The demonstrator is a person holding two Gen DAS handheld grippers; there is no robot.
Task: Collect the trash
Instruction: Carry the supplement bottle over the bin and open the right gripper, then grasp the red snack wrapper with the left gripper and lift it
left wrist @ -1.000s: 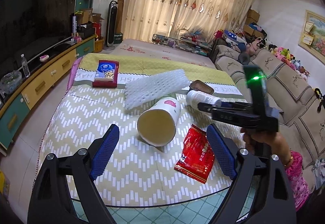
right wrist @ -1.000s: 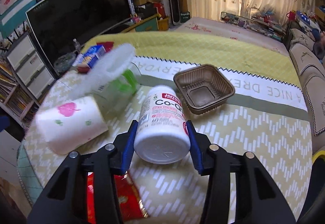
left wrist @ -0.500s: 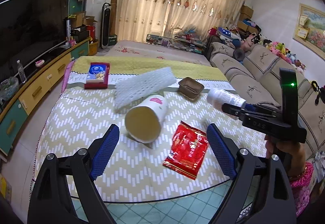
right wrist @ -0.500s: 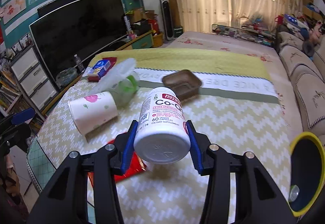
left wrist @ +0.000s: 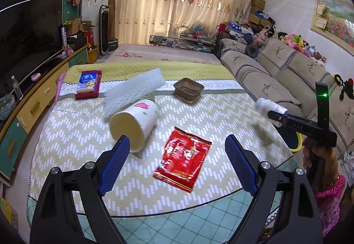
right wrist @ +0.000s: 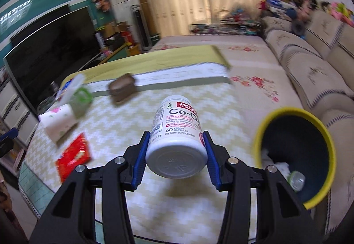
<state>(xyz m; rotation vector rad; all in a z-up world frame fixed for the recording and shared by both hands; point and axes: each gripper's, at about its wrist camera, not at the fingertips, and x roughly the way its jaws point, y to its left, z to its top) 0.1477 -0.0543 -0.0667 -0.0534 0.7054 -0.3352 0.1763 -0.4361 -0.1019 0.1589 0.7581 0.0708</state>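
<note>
My right gripper (right wrist: 176,156) is shut on a white supplement bottle (right wrist: 177,137), held bottom-first above the table's right side; the bottle (left wrist: 268,107) also shows at the right of the left wrist view. A yellow-rimmed bin (right wrist: 294,155) with some trash inside stands just right of it, beside the table. My left gripper (left wrist: 177,162) hangs open and empty over the near table edge. Ahead of it lie a red foil packet (left wrist: 182,161), a paper cup (left wrist: 133,125) on its side, a white foam net (left wrist: 132,89) and a brown plastic tray (left wrist: 188,89).
A red tray with a blue tissue pack (left wrist: 88,84) sits at the table's far left. A sofa (left wrist: 276,80) runs along the right, a TV and cabinet (left wrist: 28,97) along the left. A person's hand (left wrist: 316,155) holds the right gripper.
The right gripper has carried the bottle rightward off the middle of the table toward the yellow bin, which has come into its view. The left gripper has drifted slightly, still open.
</note>
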